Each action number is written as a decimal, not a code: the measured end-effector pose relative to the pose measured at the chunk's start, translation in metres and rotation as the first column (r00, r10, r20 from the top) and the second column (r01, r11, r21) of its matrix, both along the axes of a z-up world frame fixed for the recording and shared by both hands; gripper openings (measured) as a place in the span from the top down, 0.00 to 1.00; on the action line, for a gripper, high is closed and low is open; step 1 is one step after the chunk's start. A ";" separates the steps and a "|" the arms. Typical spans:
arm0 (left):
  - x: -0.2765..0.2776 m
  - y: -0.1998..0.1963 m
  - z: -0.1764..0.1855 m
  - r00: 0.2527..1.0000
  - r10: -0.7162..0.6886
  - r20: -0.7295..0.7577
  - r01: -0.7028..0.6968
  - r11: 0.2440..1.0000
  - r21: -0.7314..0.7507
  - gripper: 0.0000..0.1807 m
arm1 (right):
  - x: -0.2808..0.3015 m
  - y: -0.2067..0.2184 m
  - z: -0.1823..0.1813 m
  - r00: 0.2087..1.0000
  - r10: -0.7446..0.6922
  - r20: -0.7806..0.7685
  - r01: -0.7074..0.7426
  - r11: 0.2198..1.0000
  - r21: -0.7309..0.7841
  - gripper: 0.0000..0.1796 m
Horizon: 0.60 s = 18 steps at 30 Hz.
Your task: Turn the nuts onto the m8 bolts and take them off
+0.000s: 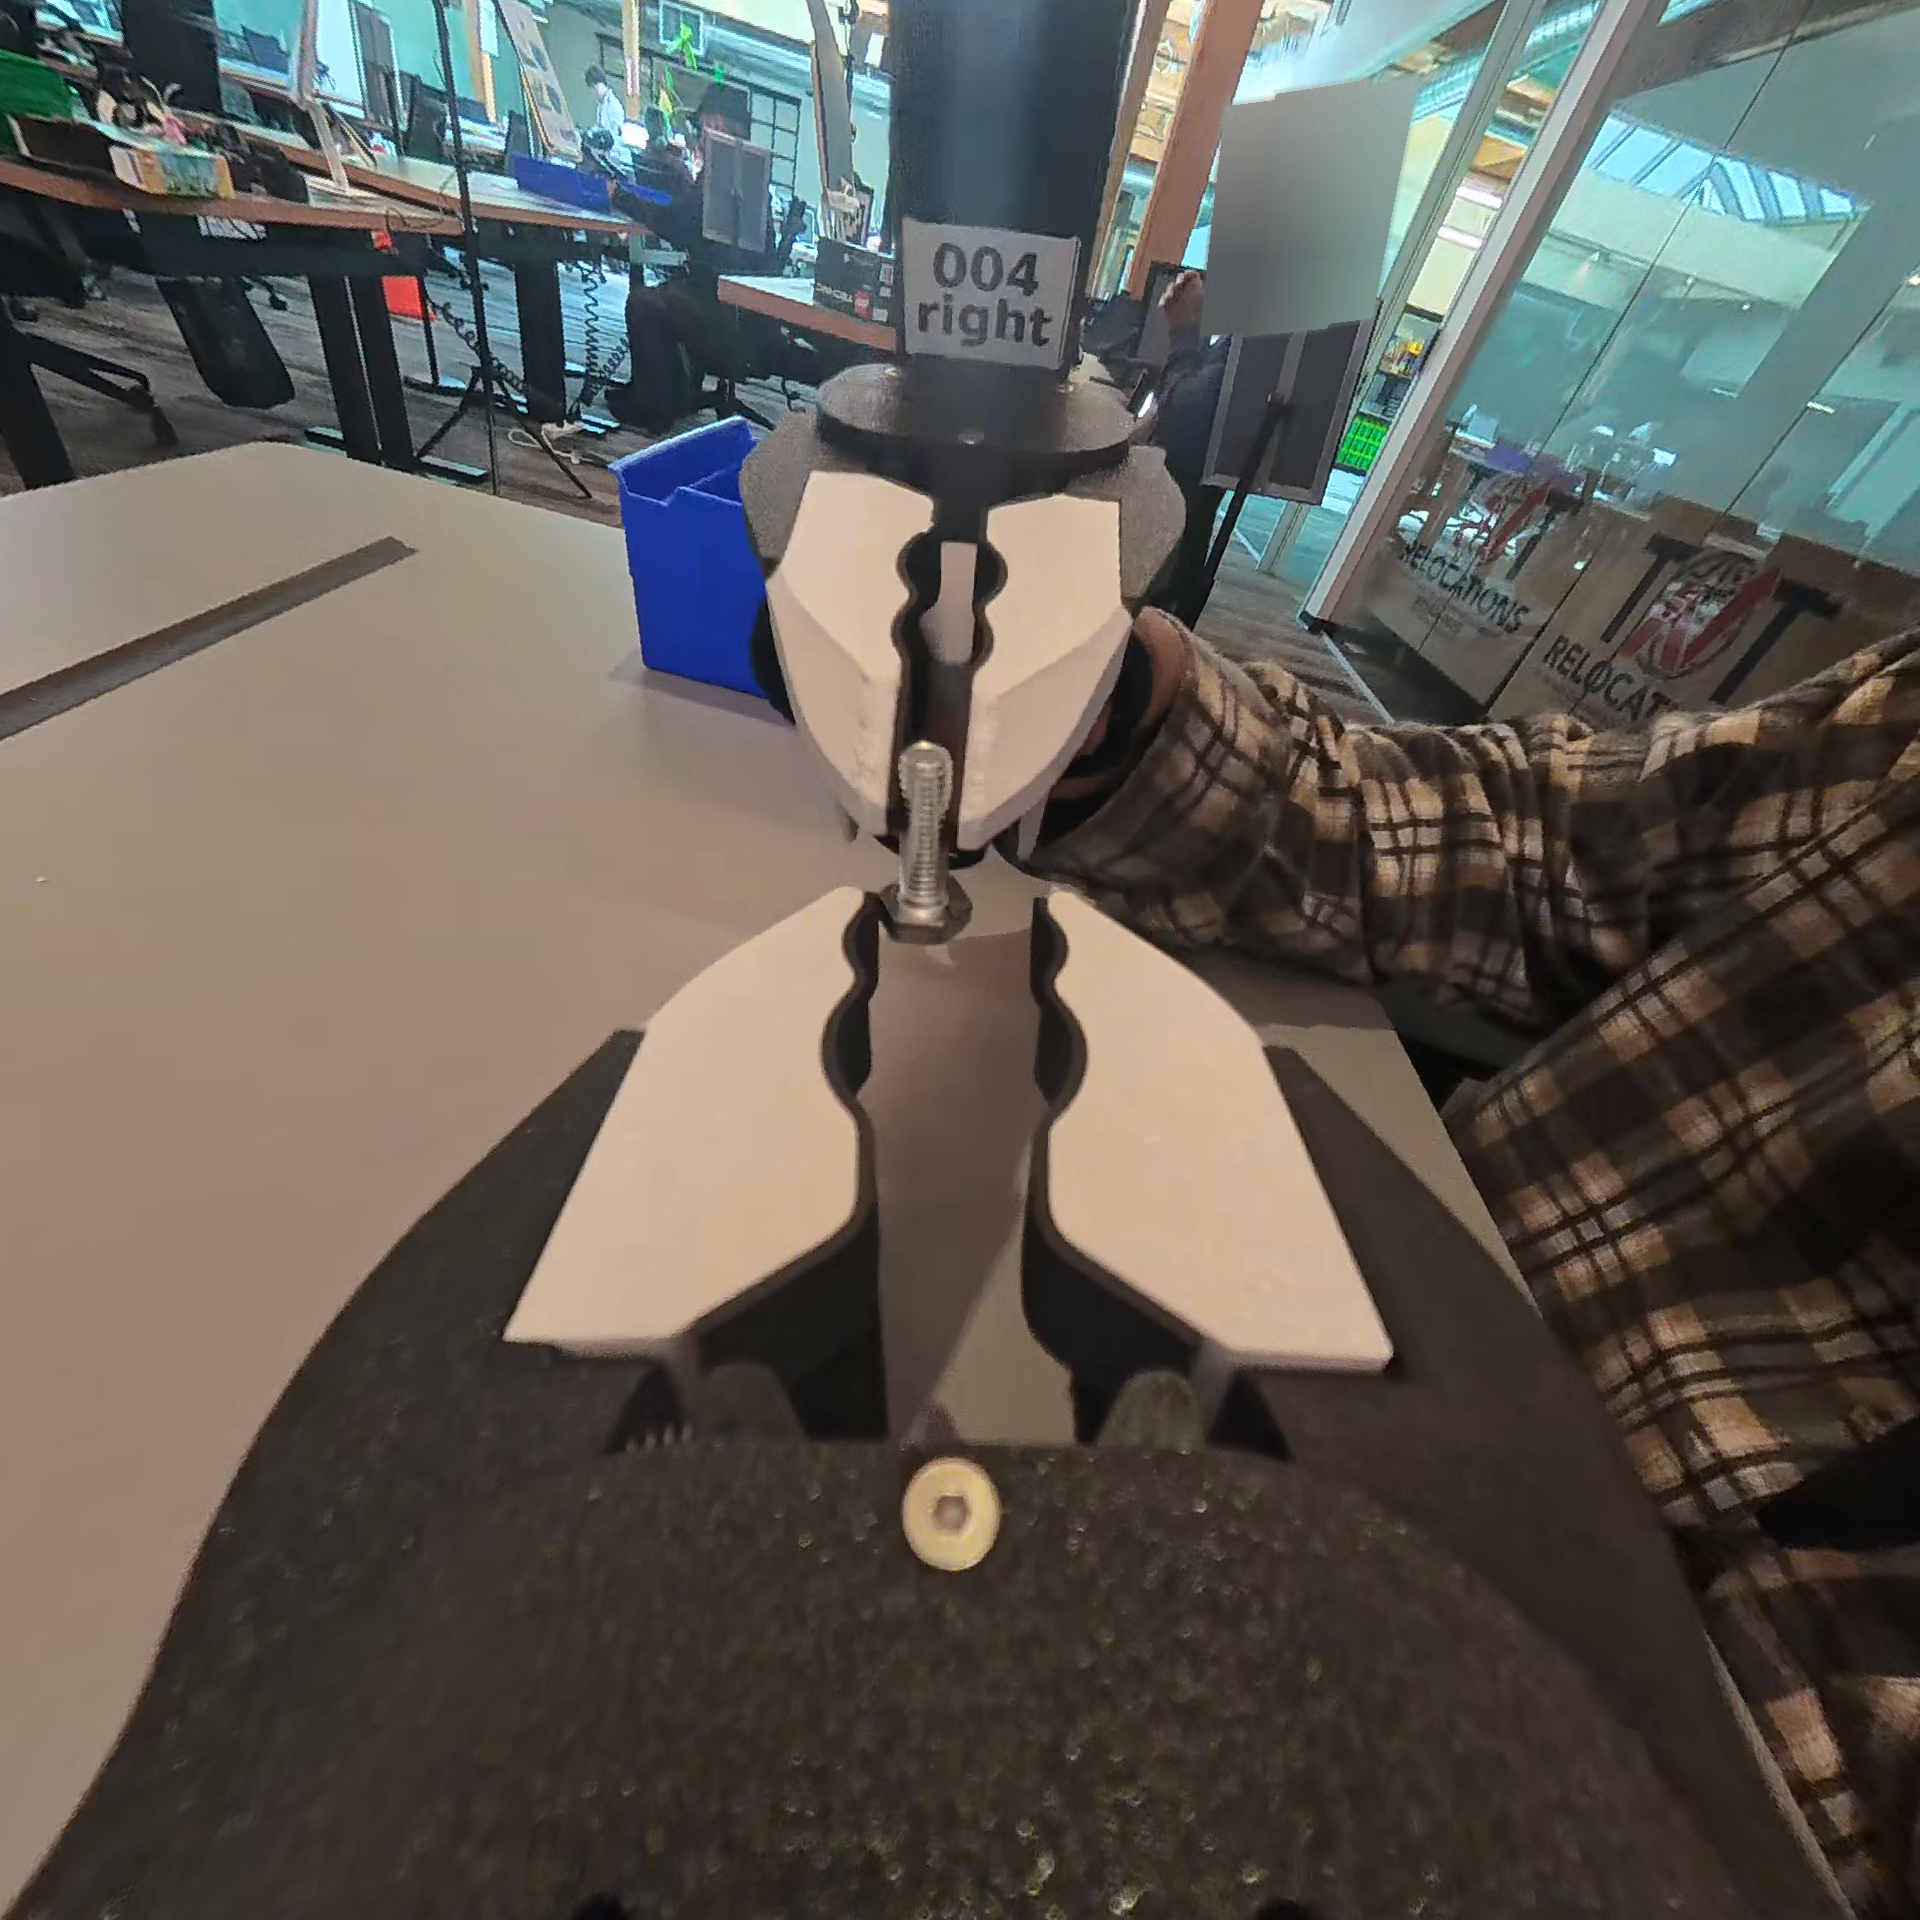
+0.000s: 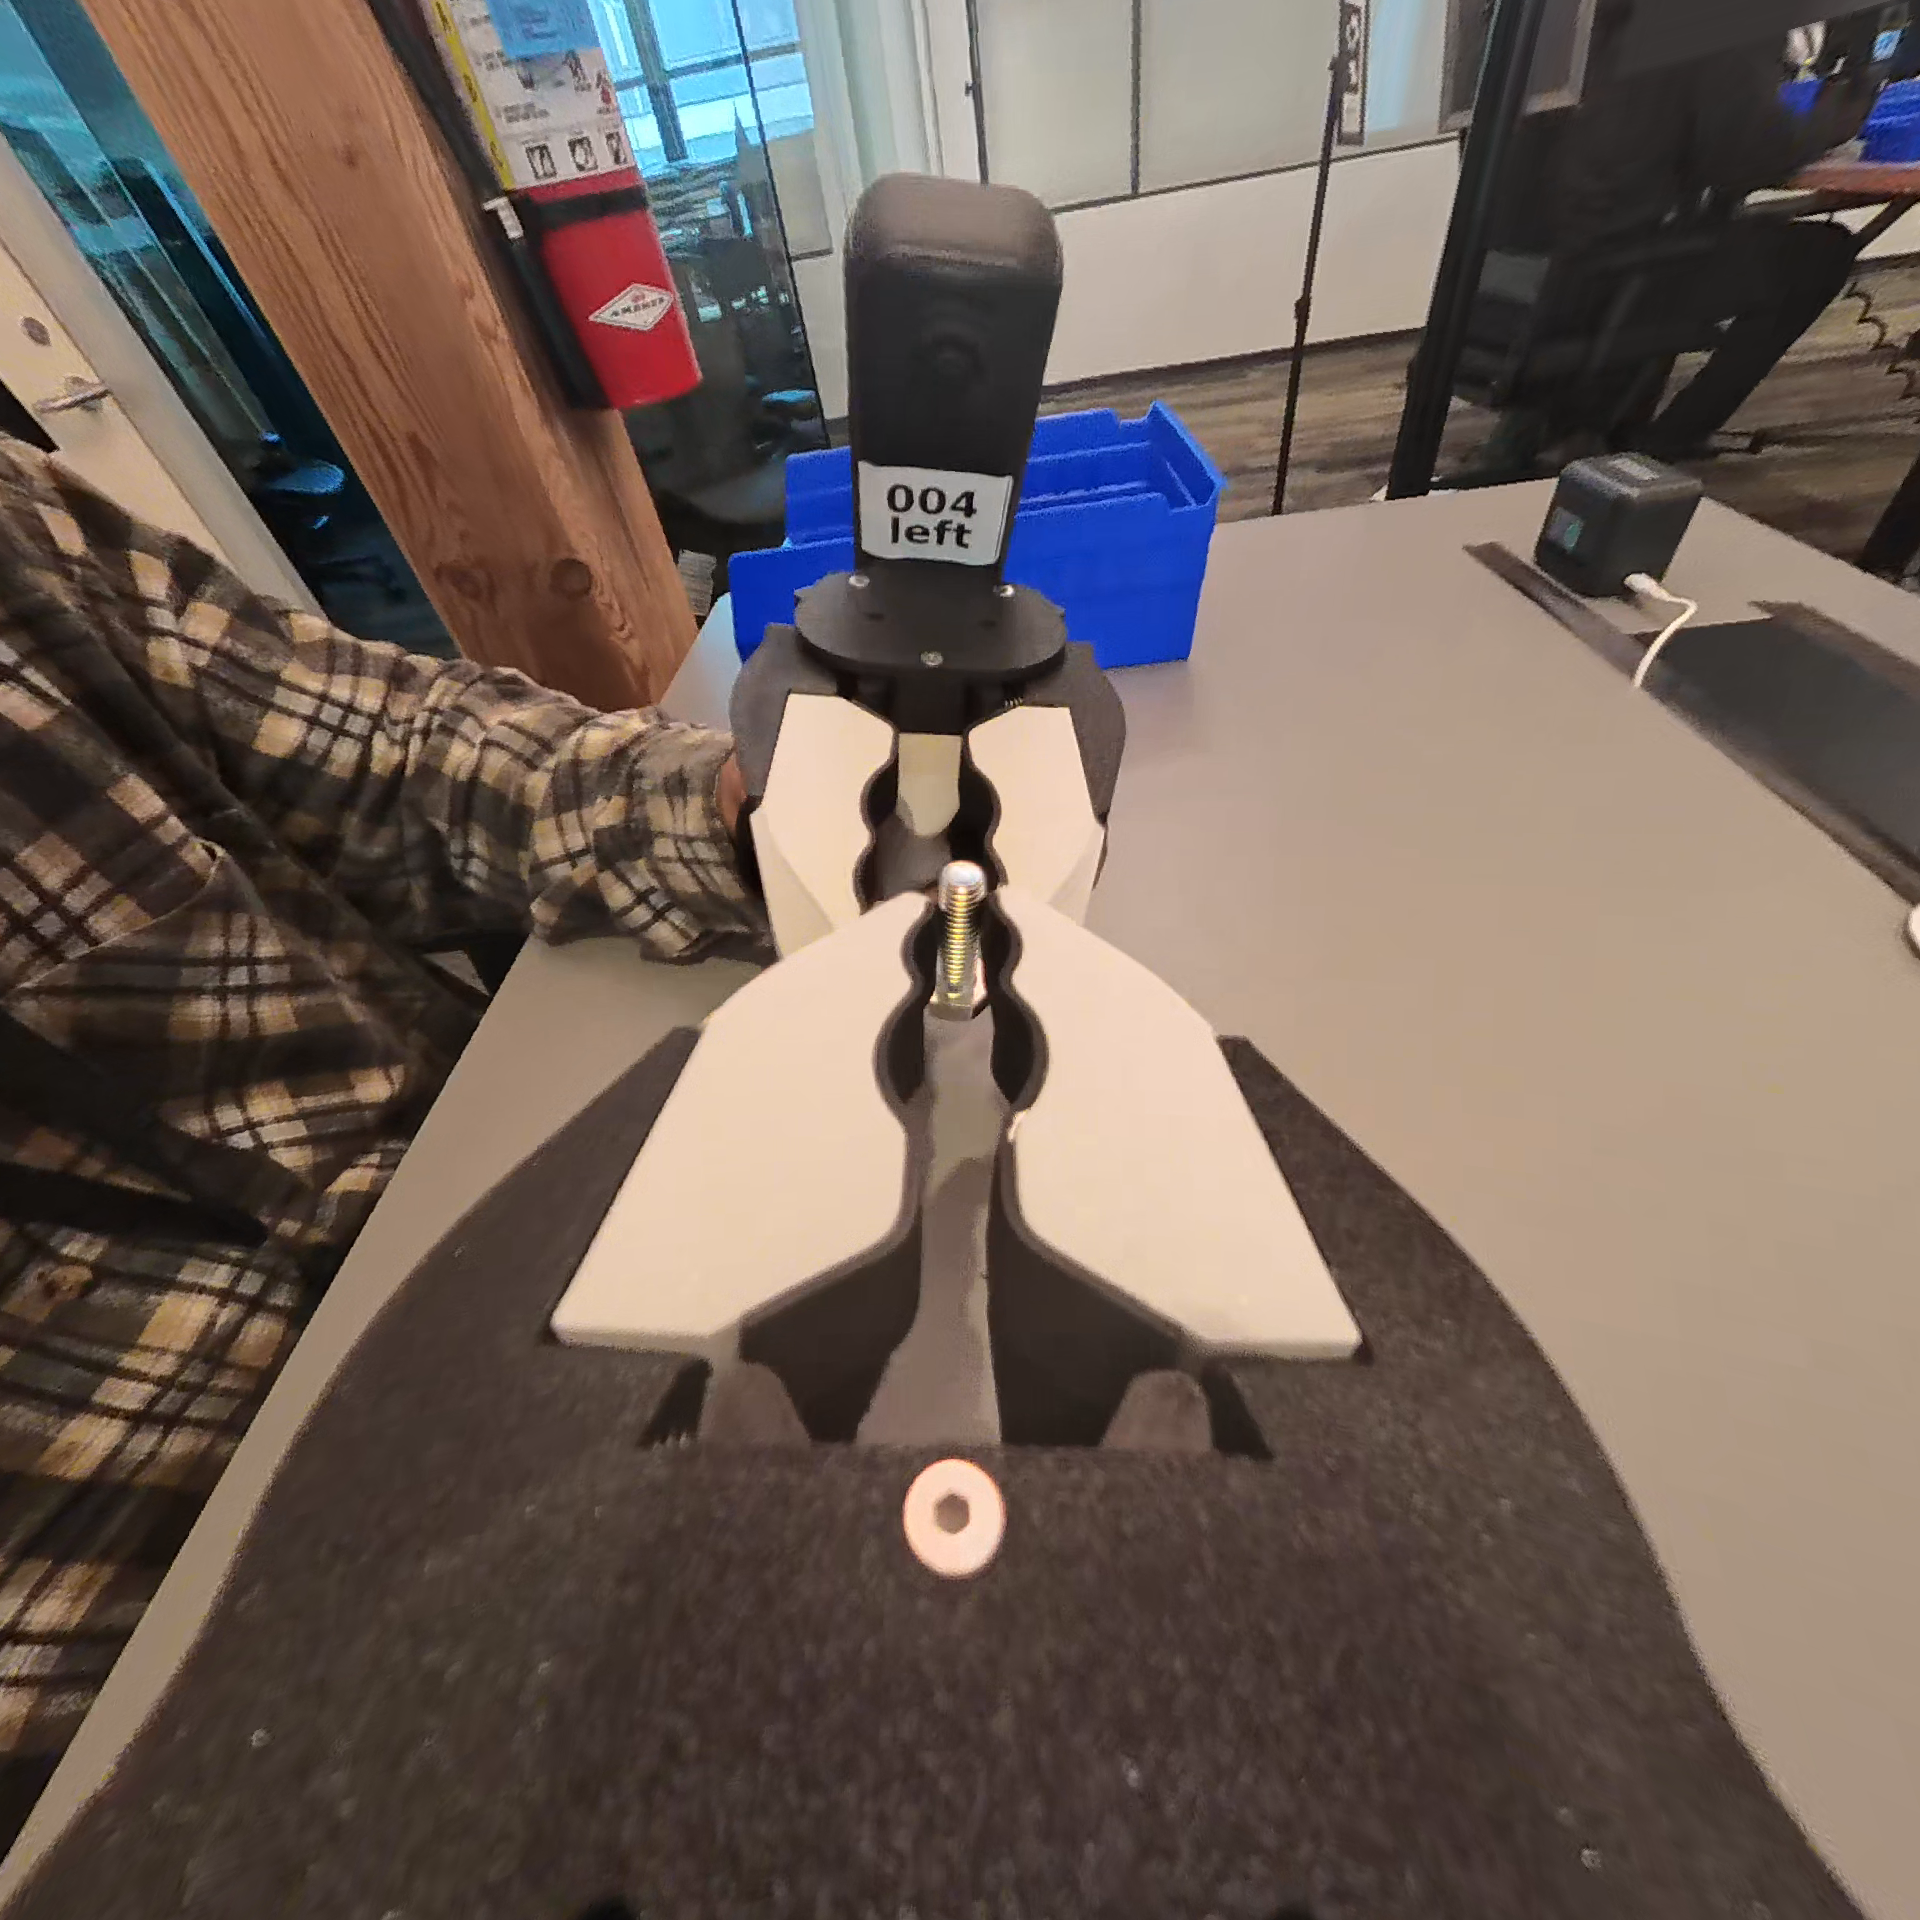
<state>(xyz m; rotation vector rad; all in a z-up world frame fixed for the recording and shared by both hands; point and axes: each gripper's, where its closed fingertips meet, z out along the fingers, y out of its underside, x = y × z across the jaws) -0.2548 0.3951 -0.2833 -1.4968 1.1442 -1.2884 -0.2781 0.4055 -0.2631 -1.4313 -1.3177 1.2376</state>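
Threading stage: right gripper [image 2: 958, 951] clenches the bolt [image 2: 958, 940]; left gripper [image 1: 940, 930], released, must grip the nut [image 1: 923, 916].

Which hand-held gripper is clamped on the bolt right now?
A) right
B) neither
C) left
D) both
A: the right hand-held gripper is shut around the bolt, while the left hand-held gripper stands open, its fingers spread wider than the nut.

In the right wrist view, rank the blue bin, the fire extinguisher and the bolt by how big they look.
1. blue bin
2. fire extinguisher, though it stands farther back, so its true size is unsure
3. bolt, smallest despite being nearest
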 end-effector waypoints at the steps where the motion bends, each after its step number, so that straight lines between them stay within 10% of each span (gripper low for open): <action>1: 0.000 0.000 0.000 1.000 0.001 0.002 -0.001 1.000 -0.003 0.86 | -0.001 -0.001 -0.002 1.000 0.006 0.003 -0.006 1.000 0.000 0.96; 18: 0.000 0.000 -0.002 1.000 0.009 -0.006 -0.009 1.000 0.000 0.90 | -0.004 -0.002 -0.002 0.999 0.021 -0.038 -0.021 1.000 -0.016 0.96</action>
